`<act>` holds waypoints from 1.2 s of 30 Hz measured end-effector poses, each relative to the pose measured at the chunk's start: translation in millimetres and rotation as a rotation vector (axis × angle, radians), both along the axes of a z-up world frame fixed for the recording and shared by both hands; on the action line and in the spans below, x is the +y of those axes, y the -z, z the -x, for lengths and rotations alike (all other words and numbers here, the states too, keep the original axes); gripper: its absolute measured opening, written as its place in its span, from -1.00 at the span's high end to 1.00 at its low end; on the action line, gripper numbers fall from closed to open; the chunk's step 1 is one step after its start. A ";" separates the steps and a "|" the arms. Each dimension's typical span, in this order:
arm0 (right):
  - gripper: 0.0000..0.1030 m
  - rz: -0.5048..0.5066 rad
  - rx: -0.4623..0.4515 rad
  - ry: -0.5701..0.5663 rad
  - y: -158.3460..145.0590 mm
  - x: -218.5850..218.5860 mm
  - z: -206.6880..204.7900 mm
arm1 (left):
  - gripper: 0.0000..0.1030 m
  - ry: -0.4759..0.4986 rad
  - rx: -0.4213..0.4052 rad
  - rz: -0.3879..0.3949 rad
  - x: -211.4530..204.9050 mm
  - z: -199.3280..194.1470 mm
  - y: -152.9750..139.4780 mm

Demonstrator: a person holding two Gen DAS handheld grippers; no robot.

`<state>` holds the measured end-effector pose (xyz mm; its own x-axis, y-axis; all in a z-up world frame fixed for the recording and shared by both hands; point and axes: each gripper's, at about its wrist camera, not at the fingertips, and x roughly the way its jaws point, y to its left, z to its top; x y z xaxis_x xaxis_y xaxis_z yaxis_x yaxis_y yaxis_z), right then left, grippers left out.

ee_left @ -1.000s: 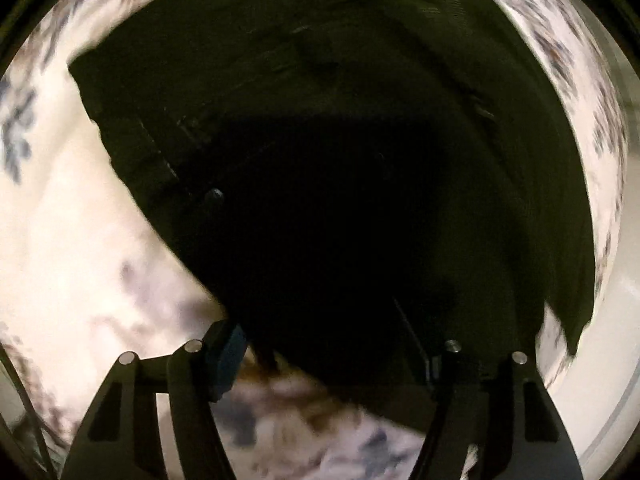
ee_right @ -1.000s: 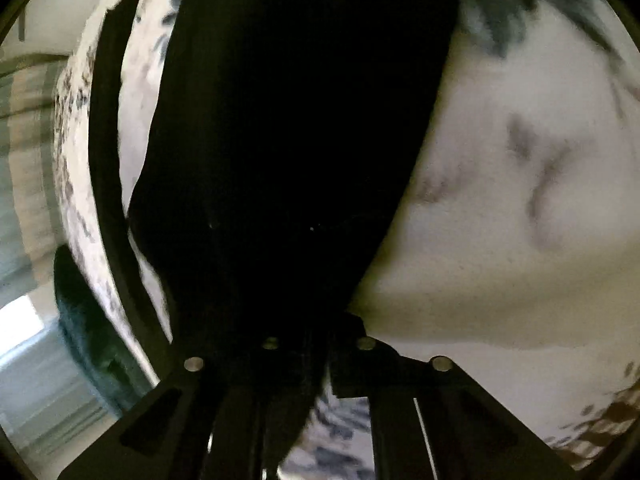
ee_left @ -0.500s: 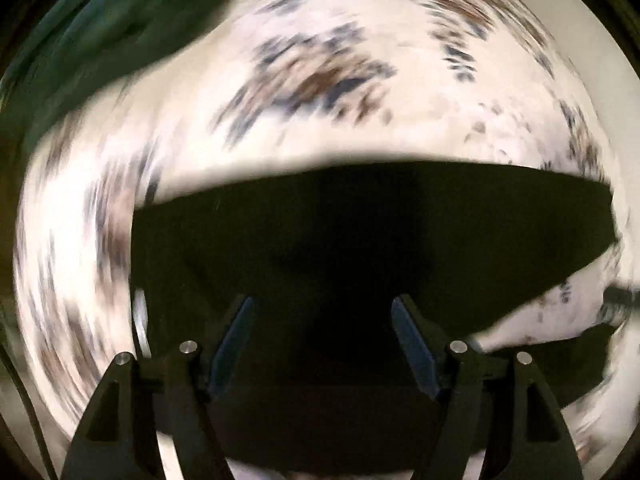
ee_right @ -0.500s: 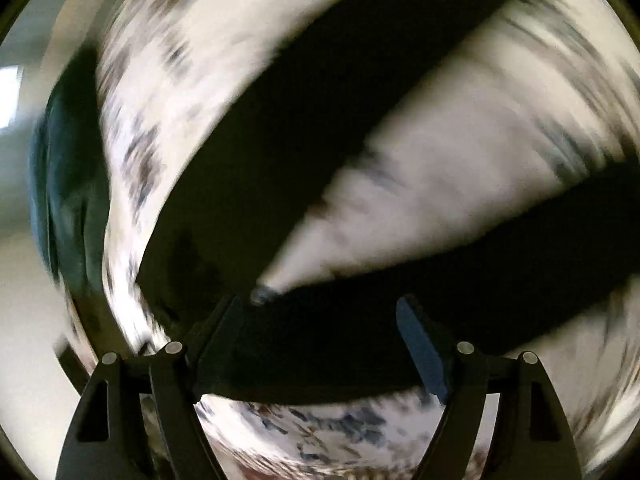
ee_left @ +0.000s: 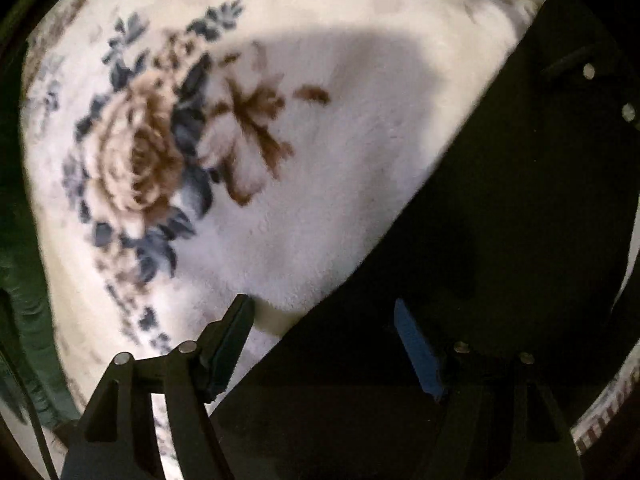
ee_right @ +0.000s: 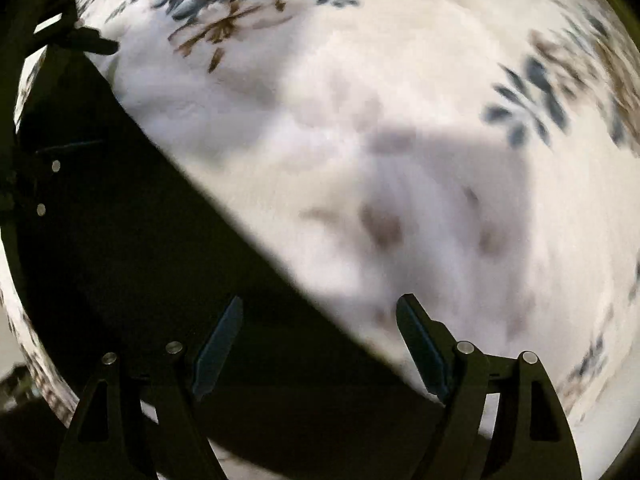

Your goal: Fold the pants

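The black pants (ee_left: 500, 220) lie flat on a white floral blanket (ee_left: 280, 140). In the left wrist view they fill the right and bottom, with a straight edge running diagonally. My left gripper (ee_left: 324, 312) is open and empty, hovering over that edge. In the right wrist view the pants (ee_right: 140, 260) fill the lower left. My right gripper (ee_right: 320, 312) is open and empty above their edge. The other gripper shows at the far right of the left wrist view (ee_left: 592, 80) and at the far left of the right wrist view (ee_right: 44, 184).
The blanket (ee_right: 400, 120) carries brown roses with blue leaves (ee_left: 136, 160). A dark green fabric (ee_left: 20, 320) lies along the blanket's left edge in the left wrist view.
One second ago my right gripper was shut on the pants; it is open now. Both grippers have swung away, so the pants now lie to one side of each view.
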<state>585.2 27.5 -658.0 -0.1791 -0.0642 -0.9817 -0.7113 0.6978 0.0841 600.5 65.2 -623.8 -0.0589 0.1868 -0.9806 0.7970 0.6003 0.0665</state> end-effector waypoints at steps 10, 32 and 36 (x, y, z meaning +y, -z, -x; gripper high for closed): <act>-0.62 -0.045 0.172 -0.133 5.6 -17.1 -12.5 | -0.54 -0.031 0.117 0.051 27.8 -19.7 26.1; 0.92 -0.210 -0.053 -0.017 -126.3 -110.2 206.6 | 0.78 -0.423 0.023 0.245 125.0 223.6 -29.3; 0.87 -0.174 0.092 0.101 -101.9 -112.9 281.7 | 0.73 -0.623 0.062 0.247 148.7 281.4 -2.5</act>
